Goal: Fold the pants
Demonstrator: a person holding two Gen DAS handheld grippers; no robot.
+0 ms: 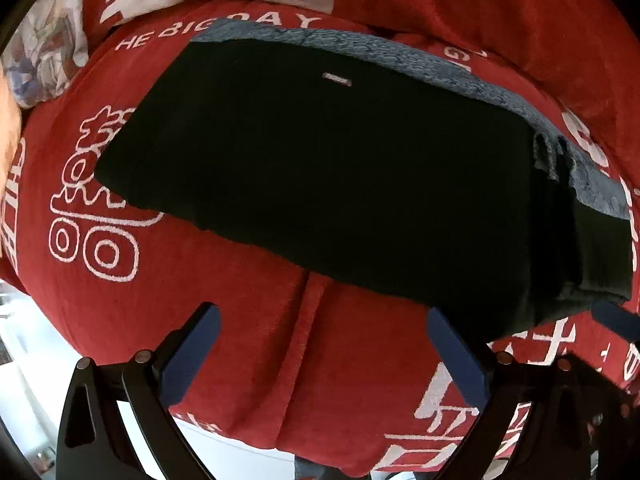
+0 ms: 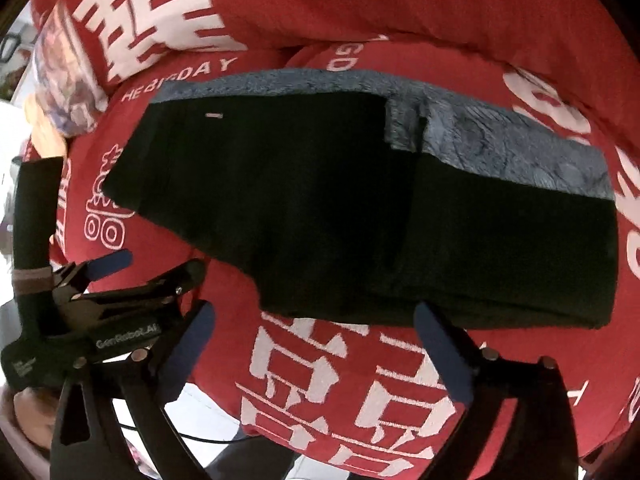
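A: Item one, the left tool (image 1: 320, 344): fingers spread wide, nothing between them, held above the red blanket (image 1: 224, 320).

B: And the pants (image 1: 320, 168)?

A: Black, with a grey fleece lining showing along the far edge. They lie as a compact folded bundle on the blanket, ahead of the left tool and apart from it; only its right fingertip sits near the bundle's near edge.

B: Item two, the right tool (image 2: 316, 344)?

A: Also spread apart and empty. The pants (image 2: 360, 216) lie just beyond it, the near fold close to its right fingertip, seemingly not touching.

B: Progress?

A: Judged nearly complete: layers stacked, edges roughly aligned. The lining strip at the right end stays uncovered, so at most a final tidy or one more fold seems left.
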